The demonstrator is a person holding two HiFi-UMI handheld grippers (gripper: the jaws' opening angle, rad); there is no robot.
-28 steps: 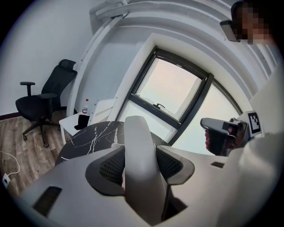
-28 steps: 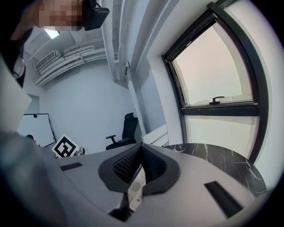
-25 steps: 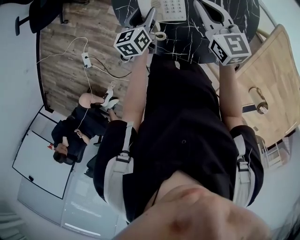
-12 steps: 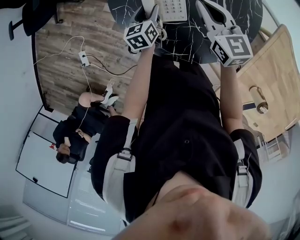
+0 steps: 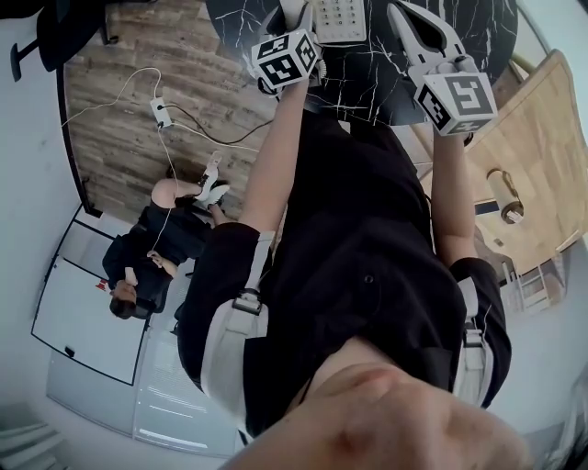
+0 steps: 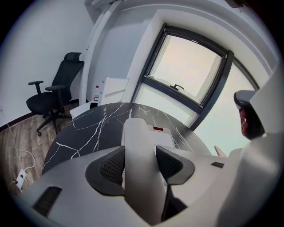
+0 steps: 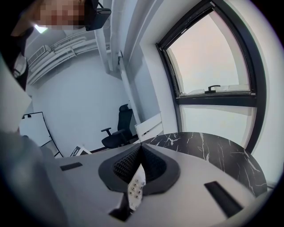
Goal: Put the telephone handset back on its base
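Observation:
My left gripper is shut on the white telephone handset, which runs lengthwise between the ribbed pads. Just beyond it the white base, with a small red mark, lies on the black marble table. In the head view the left gripper reaches beside the base's keypad at the top edge. My right gripper is shut with nothing in it; part of the keypad shows under its jaws. It hovers over the table to the right of the base.
A black office chair stands left of the table, also seen in the right gripper view. A person sits on the wooden floor near a power strip with cables. A wooden table lies to the right.
The left gripper has moved forward and to the right with the handset, closer to the base. The right gripper has barely shifted.

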